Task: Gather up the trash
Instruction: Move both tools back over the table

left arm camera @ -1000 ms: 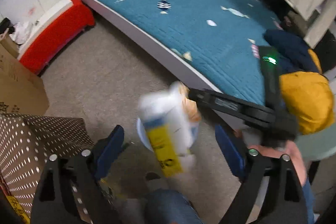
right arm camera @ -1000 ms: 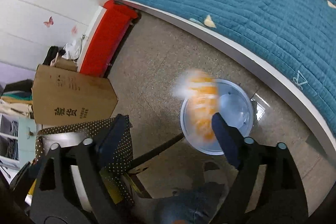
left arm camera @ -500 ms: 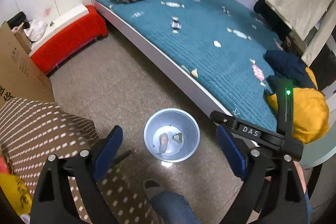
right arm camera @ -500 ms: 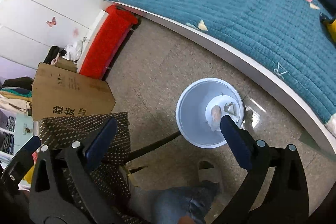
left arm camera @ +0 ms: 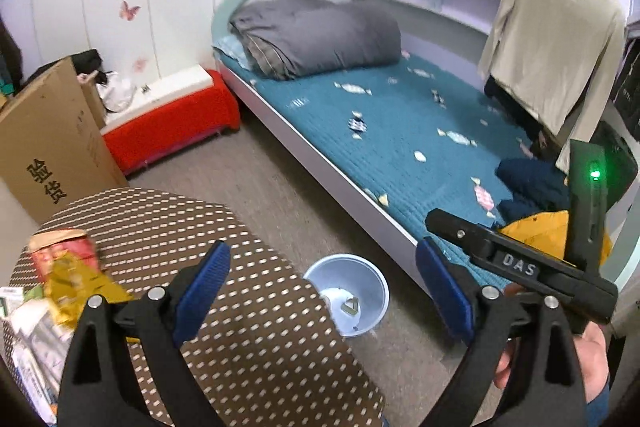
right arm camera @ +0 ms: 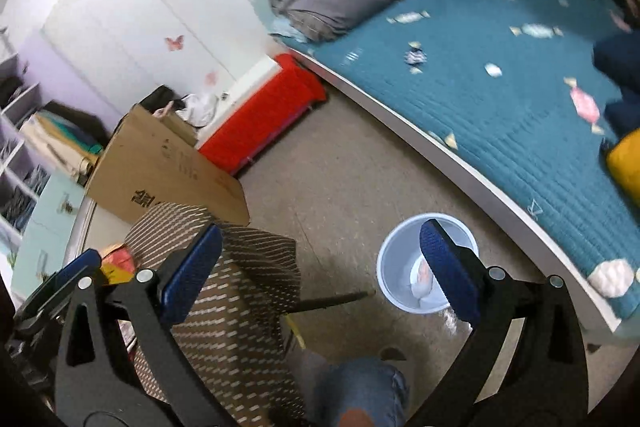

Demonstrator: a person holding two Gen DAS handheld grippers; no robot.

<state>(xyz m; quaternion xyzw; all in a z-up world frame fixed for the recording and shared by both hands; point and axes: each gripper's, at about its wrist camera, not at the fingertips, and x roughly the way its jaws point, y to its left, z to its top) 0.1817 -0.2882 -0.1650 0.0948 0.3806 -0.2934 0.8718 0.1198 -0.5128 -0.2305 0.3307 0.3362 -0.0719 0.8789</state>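
A pale blue trash bin (left arm camera: 354,295) stands on the floor by the bed, with wrappers lying in its bottom; it also shows in the right wrist view (right arm camera: 394,275). My left gripper (left arm camera: 320,287) is open and empty above the edge of the brown dotted table (left arm camera: 248,327). My right gripper (right arm camera: 320,267) is open and empty, held high over the floor between table and bin. More trash, a red and yellow wrapper pile (left arm camera: 70,271), lies at the table's left side.
A teal bed (left arm camera: 400,123) with a grey folded duvet (left arm camera: 320,35) runs along the right. A cardboard box (left arm camera: 44,143) and a red bench (left arm camera: 172,119) stand against the wall. The right gripper's body (left arm camera: 520,263) sits beside the left one. My knee (right arm camera: 360,395) is below.
Both grippers dropped their packets into the bin, then rose and swung left. The left view now looks over the table and its trash pile.
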